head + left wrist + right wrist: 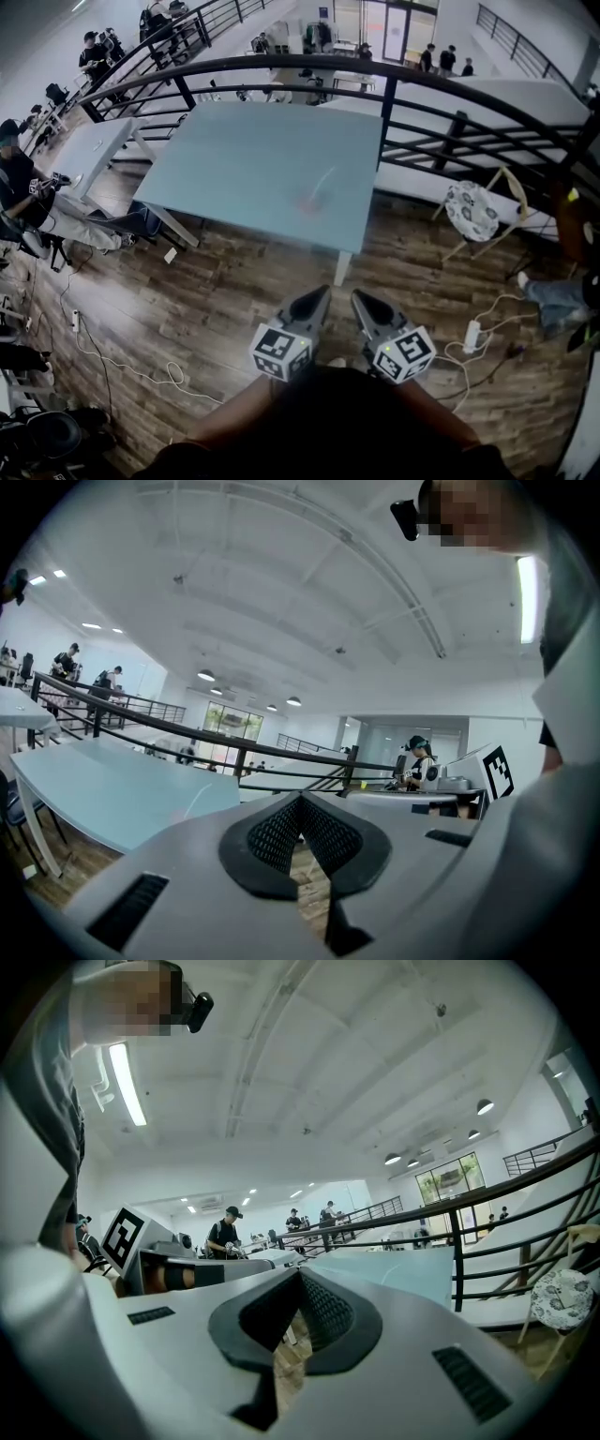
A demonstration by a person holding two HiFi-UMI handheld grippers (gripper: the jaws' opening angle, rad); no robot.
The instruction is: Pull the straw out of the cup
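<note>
Both left gripper (pixel 320 292) and right gripper (pixel 358 295), fingers closed together, hover over floor (pixel 234 291) before the table (pixel 234 159) edge.

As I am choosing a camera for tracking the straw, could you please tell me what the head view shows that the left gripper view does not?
Only the head view: left tongs and right tongs from above, a cushioned chair, a white power strip. Only the left gripper view: ceiling lights and the left tongs' pads meeting, nothing between. Both: the pale blue table, the black railing and, faintly, the straw.
</note>
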